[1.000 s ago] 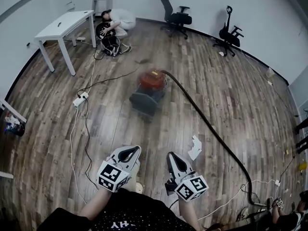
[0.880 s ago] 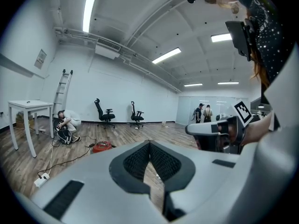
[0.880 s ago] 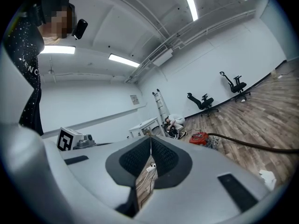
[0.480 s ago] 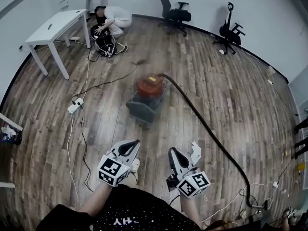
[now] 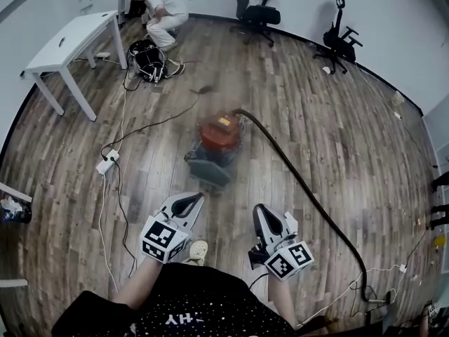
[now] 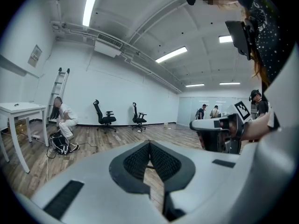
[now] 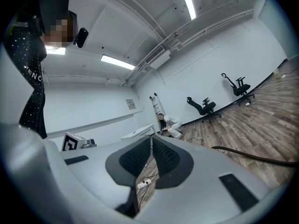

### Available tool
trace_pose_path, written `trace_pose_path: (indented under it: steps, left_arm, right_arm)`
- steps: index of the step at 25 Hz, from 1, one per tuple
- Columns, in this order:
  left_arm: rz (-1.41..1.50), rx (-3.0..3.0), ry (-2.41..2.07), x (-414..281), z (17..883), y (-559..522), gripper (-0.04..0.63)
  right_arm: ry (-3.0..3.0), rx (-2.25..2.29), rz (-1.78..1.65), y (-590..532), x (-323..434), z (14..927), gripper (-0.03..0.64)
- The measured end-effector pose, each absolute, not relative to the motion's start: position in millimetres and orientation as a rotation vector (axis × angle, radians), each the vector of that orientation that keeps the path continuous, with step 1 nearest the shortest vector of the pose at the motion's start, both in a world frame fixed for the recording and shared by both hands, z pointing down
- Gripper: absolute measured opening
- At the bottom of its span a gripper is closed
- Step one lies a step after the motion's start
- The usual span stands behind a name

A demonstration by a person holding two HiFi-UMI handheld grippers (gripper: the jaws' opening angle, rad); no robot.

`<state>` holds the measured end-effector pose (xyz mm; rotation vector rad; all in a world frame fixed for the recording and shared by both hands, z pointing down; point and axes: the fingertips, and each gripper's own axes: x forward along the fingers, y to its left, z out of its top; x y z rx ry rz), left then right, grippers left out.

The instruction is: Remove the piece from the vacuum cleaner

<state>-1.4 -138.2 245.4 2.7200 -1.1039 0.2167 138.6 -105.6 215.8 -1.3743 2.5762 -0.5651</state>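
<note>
Your vacuum cleaner (image 5: 219,133) stands on the floor (image 5: 337,118) ahead of your left fingers (image 5: 184,206) and right fingers (image 5: 264,225), apart from both. It is a red canister, dark grey end (image 5: 208,168) nearest you. Its black hose (image 5: 302,181) trails past the right fingers' outer side.

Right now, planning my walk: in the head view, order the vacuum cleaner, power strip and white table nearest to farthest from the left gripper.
1. vacuum cleaner, just ahead of the left gripper
2. power strip, to the left
3. white table, far left
</note>
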Motion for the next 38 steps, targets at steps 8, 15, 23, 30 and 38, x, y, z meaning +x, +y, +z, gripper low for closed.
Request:
trace_pose_path:
  steps: [8, 15, 23, 30, 38]
  left_arm:
    - [0.226, 2.731, -1.074, -8, 252, -178, 0.009]
    - [0.220, 2.677, -1.097, -11, 259, -206, 0.009]
    - [0.247, 2.675, -1.177, -6, 263, -268, 0.009]
    - [0.267, 2.703, -1.154, 13, 294, -325, 0.009]
    - [0.300, 2.727, -1.165, 20, 391, -383, 0.009]
  right_arm:
    - [2.530, -1.230, -0.600, -130, 116, 216, 0.012]
    - [2.586, -1.211, -0.608, -165, 120, 215, 0.012]
    - [2.678, -1.158, -0.584, -239, 128, 219, 0.014]
    - [2.659, -1.114, -0.588, -300, 156, 254, 0.014]
    - [2.685, -1.106, -0.584, -361, 170, 353, 0.014]
